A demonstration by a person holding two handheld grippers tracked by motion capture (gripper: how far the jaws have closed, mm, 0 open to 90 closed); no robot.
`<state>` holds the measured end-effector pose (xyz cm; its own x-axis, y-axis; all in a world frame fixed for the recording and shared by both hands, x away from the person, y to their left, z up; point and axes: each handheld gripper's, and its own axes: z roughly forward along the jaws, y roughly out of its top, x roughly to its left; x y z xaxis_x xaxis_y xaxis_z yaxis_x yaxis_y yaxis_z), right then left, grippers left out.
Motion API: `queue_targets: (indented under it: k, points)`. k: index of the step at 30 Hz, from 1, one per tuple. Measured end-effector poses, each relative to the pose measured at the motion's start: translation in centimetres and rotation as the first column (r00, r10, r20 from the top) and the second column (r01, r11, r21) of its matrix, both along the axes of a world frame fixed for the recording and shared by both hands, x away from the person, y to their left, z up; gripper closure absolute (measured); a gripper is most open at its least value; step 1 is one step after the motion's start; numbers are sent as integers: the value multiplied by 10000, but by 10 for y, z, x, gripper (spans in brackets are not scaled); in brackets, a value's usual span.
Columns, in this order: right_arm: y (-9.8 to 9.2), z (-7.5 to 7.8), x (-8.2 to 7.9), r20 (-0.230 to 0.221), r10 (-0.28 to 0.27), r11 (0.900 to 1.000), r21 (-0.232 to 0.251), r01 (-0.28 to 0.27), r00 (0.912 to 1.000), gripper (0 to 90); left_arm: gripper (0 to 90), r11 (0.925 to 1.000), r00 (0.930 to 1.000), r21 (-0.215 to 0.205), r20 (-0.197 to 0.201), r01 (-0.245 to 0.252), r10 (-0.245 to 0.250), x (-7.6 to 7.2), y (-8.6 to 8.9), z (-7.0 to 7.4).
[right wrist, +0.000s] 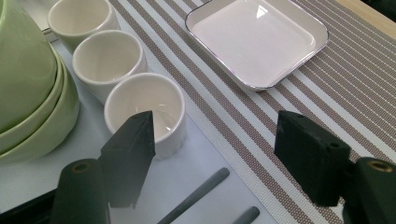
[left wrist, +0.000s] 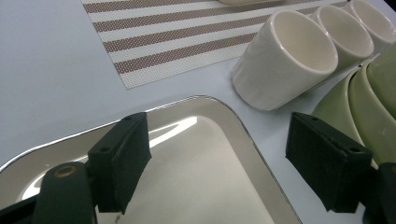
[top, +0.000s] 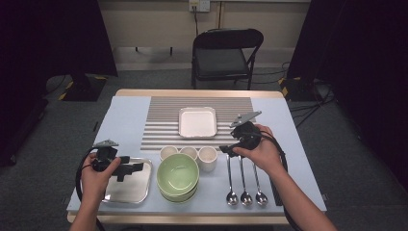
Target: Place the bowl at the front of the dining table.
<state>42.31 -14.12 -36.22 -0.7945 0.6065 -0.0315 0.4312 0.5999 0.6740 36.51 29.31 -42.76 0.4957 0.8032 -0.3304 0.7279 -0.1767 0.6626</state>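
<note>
My left gripper (top: 137, 169) lies low over a shiny steel tray (top: 126, 188) at the front left, jaws pointing right. In the left gripper view it (left wrist: 219, 154) is open over the tray's (left wrist: 205, 186) corner, nothing between the pads. My right gripper (top: 225, 150) hovers above the handles of three spoons (top: 245, 185), pointing left at the nearest of three cream cups (top: 207, 158). In the right gripper view it (right wrist: 215, 140) is open; that cup (right wrist: 144, 105) stands just beyond its left jaw and two spoon handles (right wrist: 196, 193) lie below.
Stacked green bowls (top: 178, 177) sit between tray and spoons, touching the cups. A white square dish (top: 197, 121) rests on the striped placemat (top: 159, 130) behind. A black folding chair (top: 226, 53) stands past the table's far edge.
</note>
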Motion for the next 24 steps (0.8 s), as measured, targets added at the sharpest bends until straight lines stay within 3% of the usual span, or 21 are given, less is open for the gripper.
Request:
queue_targets:
  k: [24]
  points:
    - [17,12,-2,190,257,9996,84,-258,9995,284,215,9999,9999,-2,40,140,-140,-1,-1,1]
